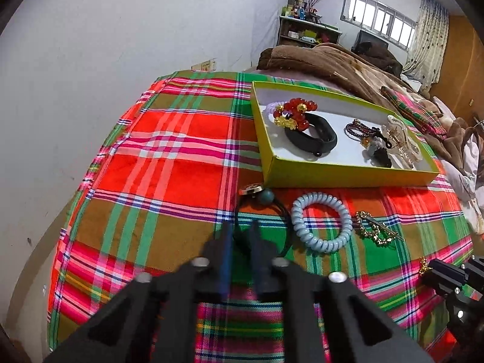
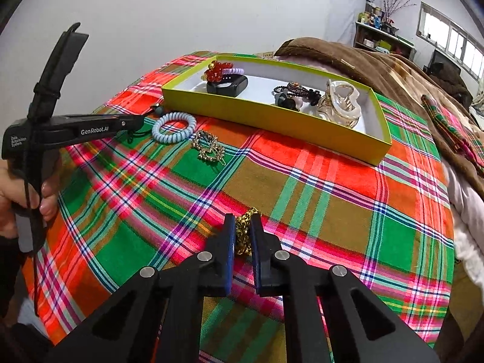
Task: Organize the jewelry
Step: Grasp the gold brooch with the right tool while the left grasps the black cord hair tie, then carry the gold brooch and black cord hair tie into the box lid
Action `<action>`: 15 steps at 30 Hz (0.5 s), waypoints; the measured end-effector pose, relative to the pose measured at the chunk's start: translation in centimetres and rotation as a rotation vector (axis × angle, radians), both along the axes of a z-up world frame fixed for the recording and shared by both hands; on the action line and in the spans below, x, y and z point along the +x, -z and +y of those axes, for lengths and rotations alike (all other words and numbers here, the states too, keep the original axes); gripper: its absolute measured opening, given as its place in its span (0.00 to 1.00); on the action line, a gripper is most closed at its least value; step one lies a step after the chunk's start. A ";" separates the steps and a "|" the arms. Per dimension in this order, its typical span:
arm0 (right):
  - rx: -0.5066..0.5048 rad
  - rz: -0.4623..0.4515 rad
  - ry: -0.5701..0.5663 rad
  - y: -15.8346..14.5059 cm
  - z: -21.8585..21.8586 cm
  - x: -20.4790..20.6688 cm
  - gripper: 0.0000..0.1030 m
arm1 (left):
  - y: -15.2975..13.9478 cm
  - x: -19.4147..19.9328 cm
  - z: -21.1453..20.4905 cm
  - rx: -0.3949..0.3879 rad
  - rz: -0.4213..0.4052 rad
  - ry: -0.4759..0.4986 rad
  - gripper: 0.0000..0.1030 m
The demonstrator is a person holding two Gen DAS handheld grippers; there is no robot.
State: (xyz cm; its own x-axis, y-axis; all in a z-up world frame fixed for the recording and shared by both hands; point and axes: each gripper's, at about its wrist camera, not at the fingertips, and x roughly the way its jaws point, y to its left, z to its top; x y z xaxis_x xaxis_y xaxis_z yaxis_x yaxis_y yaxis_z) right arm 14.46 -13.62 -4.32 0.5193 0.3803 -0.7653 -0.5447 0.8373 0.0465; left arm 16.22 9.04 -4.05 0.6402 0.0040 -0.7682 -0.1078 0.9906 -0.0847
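The right gripper (image 2: 242,227), narrowly parted, pinches a gold chain (image 2: 243,236) on the plaid cloth (image 2: 302,196), while the left gripper (image 1: 242,233), nearly closed, straddles a black hair tie (image 1: 260,208) beside a blue coil (image 1: 322,222), before the yellow box (image 1: 348,174).

Your gold chain (image 2: 243,236) bunched on plaid, blue coil tie (image 2: 174,127) flat, yellow-green box (image 2: 272,114) holding red beads (image 2: 215,71).

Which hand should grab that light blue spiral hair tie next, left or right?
Left. The left gripper sits beside the blue coil tie; the right gripper already clasps a gold chain.
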 end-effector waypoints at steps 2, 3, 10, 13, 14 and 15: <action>0.010 -0.001 0.000 -0.2 -0.1 0.0 0.09 | 0.0 0.0 0.2 -0.008 -0.001 0.002 0.03; 0.016 -0.003 0.001 -0.3 -0.2 -0.1 0.09 | 0.0 -0.1 0.2 -0.010 -0.002 0.003 0.02; 0.087 0.001 0.016 -1.7 -1.5 0.1 0.09 | -0.6 -1.1 0.5 -0.030 -0.029 0.014 0.02; 0.130 0.007 0.025 -2.5 -2.2 0.3 0.09 | -1.3 -1.8 0.7 -0.047 -0.044 0.016 0.02; 0.139 0.006 0.027 -2.7 -2.4 0.3 0.09 | -1.6 -1.9 0.8 -0.049 -0.051 0.016 0.02; 0.149 0.004 0.027 -3.0 -2.6 0.3 0.09 | -2.0 -2.2 0.9 -0.051 -0.061 0.018 0.02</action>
